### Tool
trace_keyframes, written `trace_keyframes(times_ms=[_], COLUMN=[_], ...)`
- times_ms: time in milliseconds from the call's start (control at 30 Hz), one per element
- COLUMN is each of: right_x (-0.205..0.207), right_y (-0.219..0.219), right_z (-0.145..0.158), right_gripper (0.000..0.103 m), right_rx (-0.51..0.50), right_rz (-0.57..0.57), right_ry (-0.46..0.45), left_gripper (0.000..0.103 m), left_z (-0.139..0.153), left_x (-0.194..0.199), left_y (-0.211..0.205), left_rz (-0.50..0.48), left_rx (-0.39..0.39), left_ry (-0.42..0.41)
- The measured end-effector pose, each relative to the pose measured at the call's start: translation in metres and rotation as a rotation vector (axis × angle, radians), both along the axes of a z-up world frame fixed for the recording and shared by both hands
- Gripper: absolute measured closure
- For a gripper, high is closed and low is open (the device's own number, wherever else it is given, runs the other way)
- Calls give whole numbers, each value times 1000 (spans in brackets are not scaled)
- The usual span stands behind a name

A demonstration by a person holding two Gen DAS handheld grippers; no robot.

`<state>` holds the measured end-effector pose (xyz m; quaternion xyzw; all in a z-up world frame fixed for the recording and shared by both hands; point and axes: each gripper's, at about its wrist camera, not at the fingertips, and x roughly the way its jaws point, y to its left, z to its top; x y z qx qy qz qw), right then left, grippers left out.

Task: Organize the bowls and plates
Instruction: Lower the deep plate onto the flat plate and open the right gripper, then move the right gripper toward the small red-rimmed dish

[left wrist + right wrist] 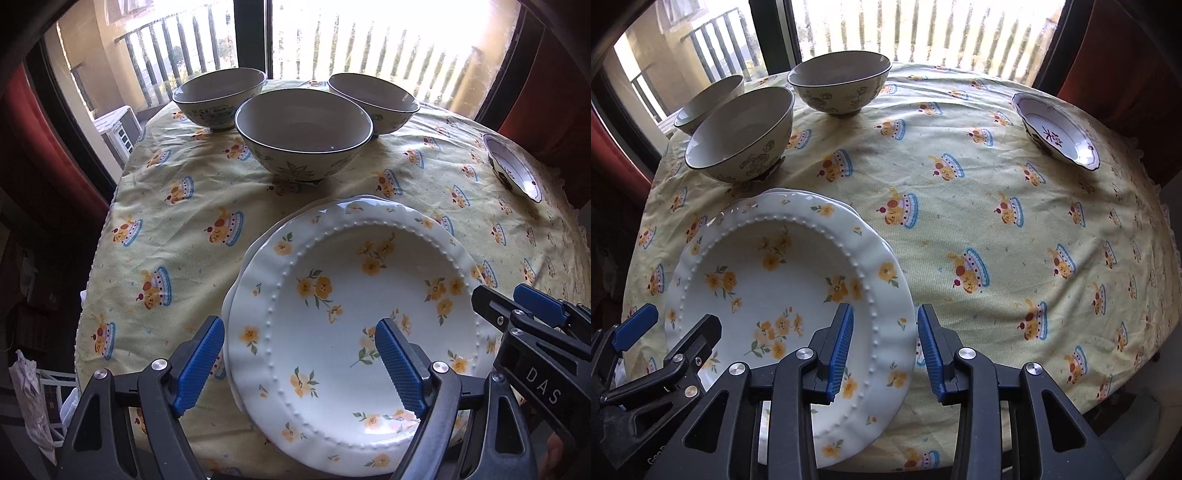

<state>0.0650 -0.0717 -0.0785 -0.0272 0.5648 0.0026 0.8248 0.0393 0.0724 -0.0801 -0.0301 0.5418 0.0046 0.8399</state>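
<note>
Floral plate stack: the yellow-flowered plate (354, 325) lies on top of at least one more white plate, whose rim shows just under it at the upper edge; it fills the lower centre of the left wrist view and the lower left of the right wrist view (783, 295). One plate nested on another, judged, means the plate part of the tidying is done or close to it.

Left gripper (301, 367): jaws spread wide, straddling the plate's left rim, one blue pad outside over the cloth, the other over the plate's well. The pads do not press on the rim, so nothing is held.

Right gripper (884, 350): jaws partly spread, straddling the right rim with clear gaps on both sides. This looks like a let-go stance, not a grip.

Large bowls: three grey-lined bowls (303, 136) stand separately in the upper centre, close together but not nested; likely the next things to stack.

Small dish: a scalloped dish with a blue rim (1058, 129) sits alone at the upper right, well apart from everything else.

Tablecloth (997, 229): yellow, printed with cakes, wrinkled; it could drag under a sliding plate.

Risk: closing either gripper while lifting away could catch and tilt the top plate.
</note>
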Motion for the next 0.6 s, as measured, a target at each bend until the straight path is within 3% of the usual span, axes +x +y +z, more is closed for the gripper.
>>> trace_keyframes(times_ms=[33, 133, 400, 600], right_x=[-1, -1, 1, 10], right_y=[-1, -7, -26, -52], right_z=[6, 22, 45, 54], right_gripper=[44, 35, 24, 23], right_rx=[3, 22, 77, 95], right_rz=[-6, -22, -2, 6], right_ry=[-15, -59, -134, -162], left_gripper=[15, 11, 6, 6], left_z=[4, 16, 37, 47], left_x=[0, 3, 12, 21], left_y=[-2, -8, -31, -60], left_rz=[-7, -28, -56, -46], left_rx=[1, 1, 23, 38], left_ry=[-9, -38, -110, -125])
